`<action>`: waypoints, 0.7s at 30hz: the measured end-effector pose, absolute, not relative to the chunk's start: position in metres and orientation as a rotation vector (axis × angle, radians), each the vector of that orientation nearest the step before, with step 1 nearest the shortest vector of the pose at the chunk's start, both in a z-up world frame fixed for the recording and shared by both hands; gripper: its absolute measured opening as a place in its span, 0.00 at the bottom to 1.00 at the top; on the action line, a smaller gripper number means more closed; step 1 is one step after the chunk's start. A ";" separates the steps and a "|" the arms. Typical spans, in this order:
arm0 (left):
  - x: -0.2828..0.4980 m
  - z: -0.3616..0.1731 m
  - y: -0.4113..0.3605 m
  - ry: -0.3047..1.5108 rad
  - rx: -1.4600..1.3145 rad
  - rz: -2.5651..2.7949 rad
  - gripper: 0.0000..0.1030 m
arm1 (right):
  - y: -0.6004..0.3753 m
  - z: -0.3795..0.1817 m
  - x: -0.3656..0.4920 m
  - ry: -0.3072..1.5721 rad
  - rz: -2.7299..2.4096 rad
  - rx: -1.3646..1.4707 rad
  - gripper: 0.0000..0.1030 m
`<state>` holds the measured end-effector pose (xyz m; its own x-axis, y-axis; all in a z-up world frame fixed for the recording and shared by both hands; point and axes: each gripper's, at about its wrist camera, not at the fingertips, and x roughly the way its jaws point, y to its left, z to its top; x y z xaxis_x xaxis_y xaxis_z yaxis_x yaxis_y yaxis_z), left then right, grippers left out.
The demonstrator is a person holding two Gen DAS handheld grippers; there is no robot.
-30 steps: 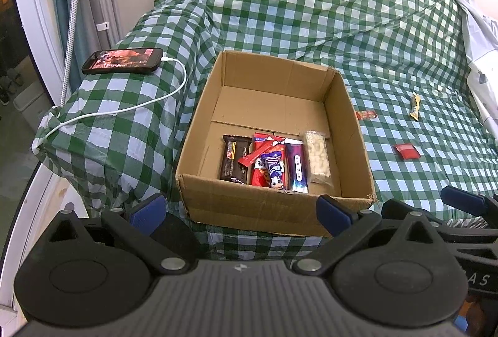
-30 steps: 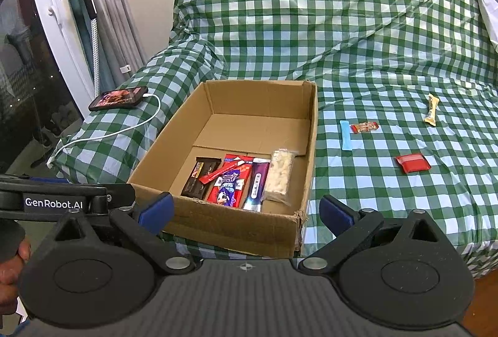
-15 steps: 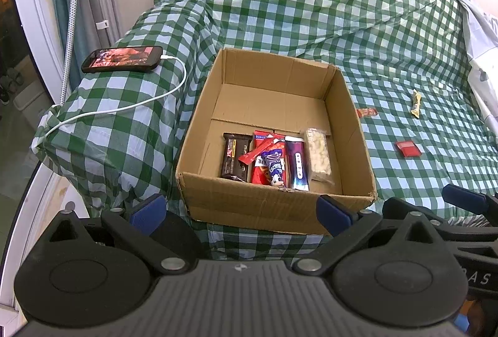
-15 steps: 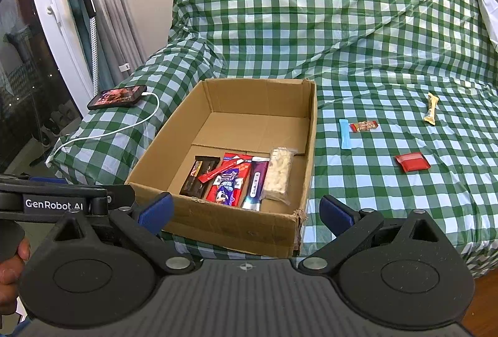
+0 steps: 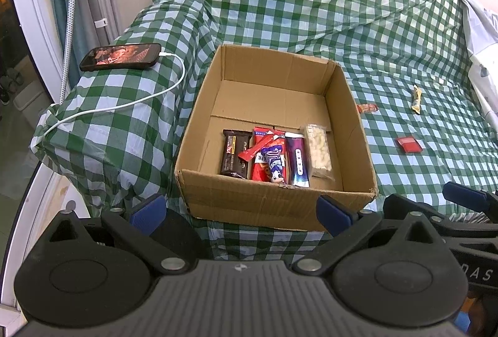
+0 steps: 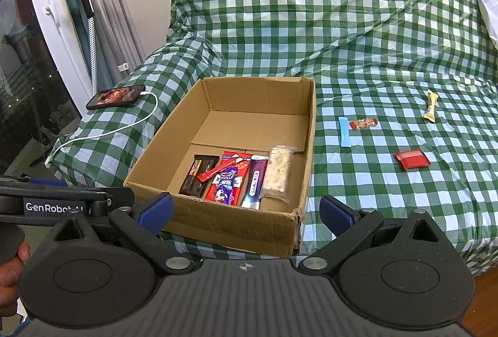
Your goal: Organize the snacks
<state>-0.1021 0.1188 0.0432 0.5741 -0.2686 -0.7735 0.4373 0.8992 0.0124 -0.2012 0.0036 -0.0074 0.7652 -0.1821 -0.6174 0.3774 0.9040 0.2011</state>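
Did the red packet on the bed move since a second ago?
No. The red packet lies on the same checks of the cover, the same way from the box. Only the camera shifted slightly.

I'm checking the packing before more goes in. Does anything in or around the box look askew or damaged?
Yes. In the cardboard box, a thin red stick pack lies diagonally across the otherwise parallel row of snacks. The box's near right corner is torn and frayed. Four snacks still lie loose on the checked cover.
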 end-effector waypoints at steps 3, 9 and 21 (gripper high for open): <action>-0.101 0.042 0.118 0.871 0.215 -0.418 1.00 | 0.002 -0.009 -0.200 0.635 -0.311 0.332 0.97; -0.100 0.040 0.116 0.885 0.220 -0.422 1.00 | 0.002 -0.010 -0.197 0.646 -0.316 0.345 0.97; -0.097 0.033 0.105 0.913 0.267 -0.423 1.00 | -0.009 -0.016 -0.196 0.642 -0.321 0.393 0.97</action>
